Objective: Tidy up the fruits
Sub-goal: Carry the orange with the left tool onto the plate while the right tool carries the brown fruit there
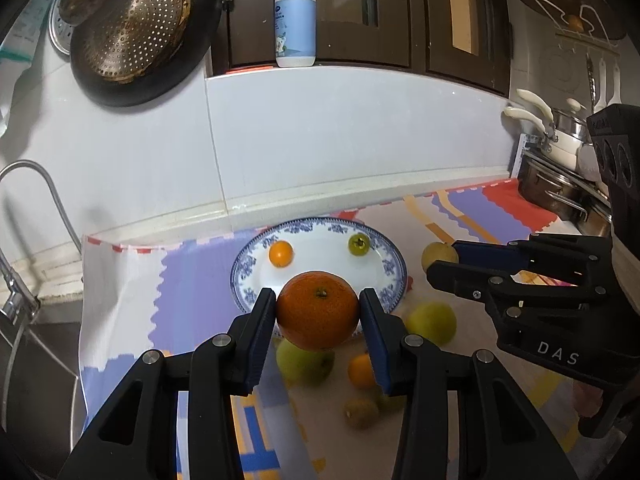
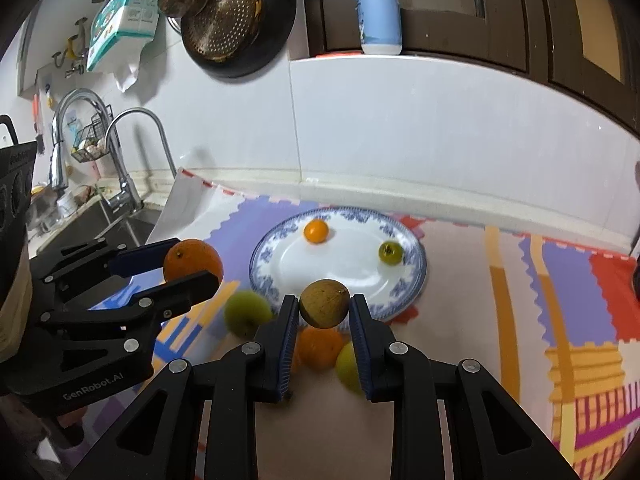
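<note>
Black linkages of the left gripper [image 1: 318, 312] fill the foreground of its own view, and its blue-padded fingers [image 1: 262, 320] are closed partway onto a large round orange [image 1: 317, 309], pinching it at its widest sides so that it cannot roll out. It hangs clear of the desk, just short of the near rim of the blue-and-white patterned porcelain plate [image 1: 384, 256], which suggests the plate is where it is bound.

Likewise the right gripper [image 2: 324, 308] has its fingers [image 2: 289, 320] drawn in around a smaller brownish-green round fruit [image 2: 324, 303], lifted at the plate's near edge.

On the plate already lie a small orange citrus [image 1: 281, 253] and a small olive-green fruit [image 1: 359, 244], well apart, leaving the middle bare for bigger pieces.

Below the grippers, several loose fruits wait on the colourful patchwork mat [image 1: 192, 272] covering the desk: a yellow-green apple [image 1: 304, 360], another yellow-green one [image 1: 432, 322] and a small orange one [image 1: 361, 370] among them. They look blurred, so finer detail is unclear.

Most of the gathering seems yet to be done.
</note>
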`<state>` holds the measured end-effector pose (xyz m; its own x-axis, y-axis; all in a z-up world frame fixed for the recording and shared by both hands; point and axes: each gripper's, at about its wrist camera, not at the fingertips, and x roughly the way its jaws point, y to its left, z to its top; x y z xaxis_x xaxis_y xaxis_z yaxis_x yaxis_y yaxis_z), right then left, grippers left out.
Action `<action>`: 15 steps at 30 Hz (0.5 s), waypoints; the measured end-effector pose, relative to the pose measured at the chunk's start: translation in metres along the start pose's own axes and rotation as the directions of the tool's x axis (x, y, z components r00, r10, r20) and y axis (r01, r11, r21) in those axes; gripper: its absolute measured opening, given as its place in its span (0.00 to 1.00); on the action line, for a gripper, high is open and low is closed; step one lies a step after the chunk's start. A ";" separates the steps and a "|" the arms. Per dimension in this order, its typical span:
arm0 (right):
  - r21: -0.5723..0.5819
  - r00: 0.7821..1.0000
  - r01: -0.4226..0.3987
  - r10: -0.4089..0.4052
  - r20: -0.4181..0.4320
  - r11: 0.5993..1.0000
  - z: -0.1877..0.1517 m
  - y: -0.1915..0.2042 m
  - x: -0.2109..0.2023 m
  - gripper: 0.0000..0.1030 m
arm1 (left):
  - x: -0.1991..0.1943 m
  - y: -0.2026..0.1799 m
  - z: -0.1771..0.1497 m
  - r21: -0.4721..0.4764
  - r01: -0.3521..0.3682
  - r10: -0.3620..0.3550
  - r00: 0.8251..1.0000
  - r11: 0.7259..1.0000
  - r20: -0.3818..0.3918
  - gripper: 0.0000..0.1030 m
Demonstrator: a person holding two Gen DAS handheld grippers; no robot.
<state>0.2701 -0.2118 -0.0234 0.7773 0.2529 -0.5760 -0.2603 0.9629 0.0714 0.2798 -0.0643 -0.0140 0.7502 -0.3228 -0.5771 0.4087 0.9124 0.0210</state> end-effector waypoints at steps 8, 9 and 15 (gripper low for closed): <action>0.005 1.000 -0.009 0.009 0.011 1.000 0.017 -0.008 0.019 0.27 | 0.023 0.008 0.016 0.006 -0.004 0.004 1.000 1.000 -0.002 0.41; 0.001 1.000 -0.009 0.009 0.010 1.000 0.018 -0.009 0.022 0.27 | 0.028 0.009 0.018 0.007 -0.004 0.004 1.000 1.000 -0.003 0.41; -0.007 1.000 -0.014 0.014 -0.006 1.000 0.027 -0.016 0.041 0.27 | 0.050 0.015 0.025 0.019 -0.006 0.007 1.000 1.000 -0.019 0.41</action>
<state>0.3221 -0.2140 -0.0260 0.7699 0.2658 -0.5802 -0.2751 0.9586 0.0741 0.3366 -0.0737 -0.0220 0.7430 -0.3118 -0.5923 0.4137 0.9095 0.0403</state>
